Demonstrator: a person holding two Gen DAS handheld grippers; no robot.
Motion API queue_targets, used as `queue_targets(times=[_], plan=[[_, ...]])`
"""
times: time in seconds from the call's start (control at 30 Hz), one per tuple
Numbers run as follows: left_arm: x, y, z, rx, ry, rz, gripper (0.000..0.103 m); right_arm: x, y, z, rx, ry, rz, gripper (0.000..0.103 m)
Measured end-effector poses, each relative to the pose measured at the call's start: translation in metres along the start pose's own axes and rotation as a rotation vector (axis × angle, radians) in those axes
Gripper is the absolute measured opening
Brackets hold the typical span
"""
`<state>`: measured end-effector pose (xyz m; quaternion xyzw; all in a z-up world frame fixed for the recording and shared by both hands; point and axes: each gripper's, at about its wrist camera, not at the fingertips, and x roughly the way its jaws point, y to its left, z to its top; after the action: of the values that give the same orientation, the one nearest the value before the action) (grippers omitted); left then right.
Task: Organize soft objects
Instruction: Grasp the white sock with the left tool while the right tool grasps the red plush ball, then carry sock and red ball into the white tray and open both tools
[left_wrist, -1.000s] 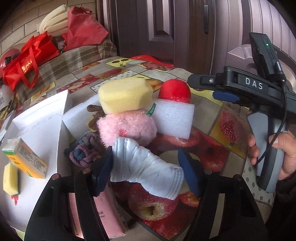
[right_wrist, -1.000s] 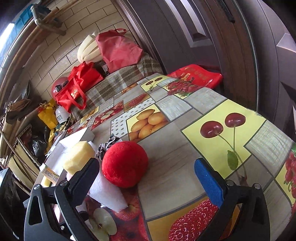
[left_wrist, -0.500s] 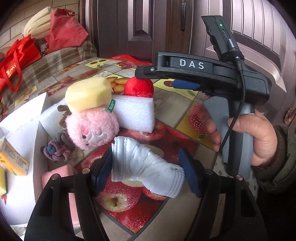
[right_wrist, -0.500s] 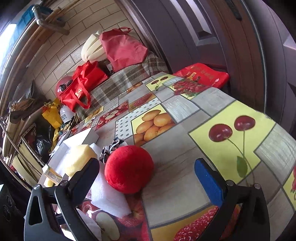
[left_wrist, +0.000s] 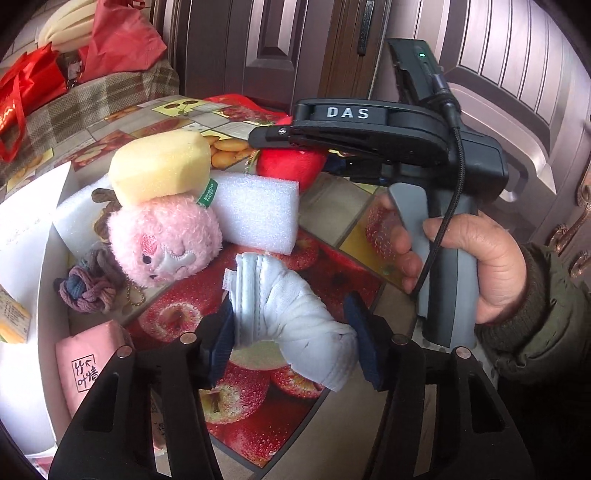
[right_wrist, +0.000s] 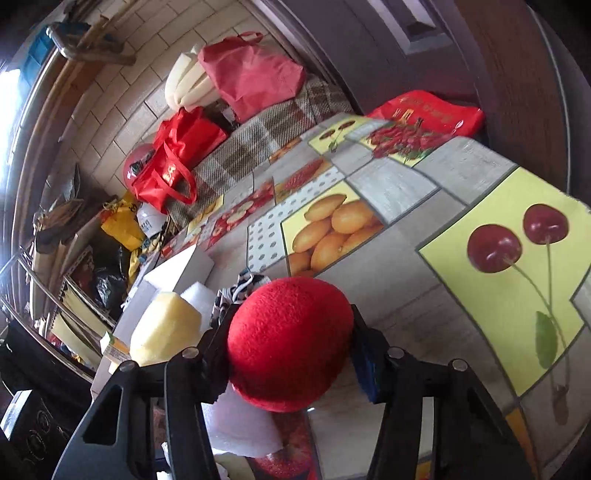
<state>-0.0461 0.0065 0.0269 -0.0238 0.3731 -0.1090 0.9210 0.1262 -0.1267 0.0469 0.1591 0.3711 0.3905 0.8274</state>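
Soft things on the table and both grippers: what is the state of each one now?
Left gripper: closing on the white sock.
Right gripper: closing around the red ball.
Yellow sponge: resting on the pink plush toy.
White foam block: lying flat on the table.

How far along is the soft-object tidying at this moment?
Done: only a yellow piece lies in the white box. In hand: the left gripper closes on the white sock; the right gripper closes on the red ball. Left: yellow sponge, pink plush, foam block, knotted cloth.
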Motion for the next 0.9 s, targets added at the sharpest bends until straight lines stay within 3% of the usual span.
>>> queue_targets(times=[0.13,0.2,0.3,0.47,0.9], plan=[[-0.022,-0.005,-0.001,0.016,-0.118,0.03,0.056,-0.049,0.018,-0.006,-0.109,-0.222,-0.023,0.055],[-0.034,-0.005,-0.004,0.018,-0.183,0.034,0.056,-0.063,0.03,-0.014,-0.164,-0.276,-0.033,0.055],[-0.052,-0.002,-0.009,0.004,-0.272,0.06,0.056,-0.07,0.037,-0.019,-0.155,-0.296,-0.003,0.055],[-0.066,0.0,-0.012,0.027,-0.344,0.177,0.056,-0.07,0.047,-0.022,-0.184,-0.299,0.009,0.055],[-0.101,0.052,-0.035,-0.065,-0.409,0.333,0.056,-0.062,0.077,-0.033,-0.315,-0.291,0.009,0.055]])
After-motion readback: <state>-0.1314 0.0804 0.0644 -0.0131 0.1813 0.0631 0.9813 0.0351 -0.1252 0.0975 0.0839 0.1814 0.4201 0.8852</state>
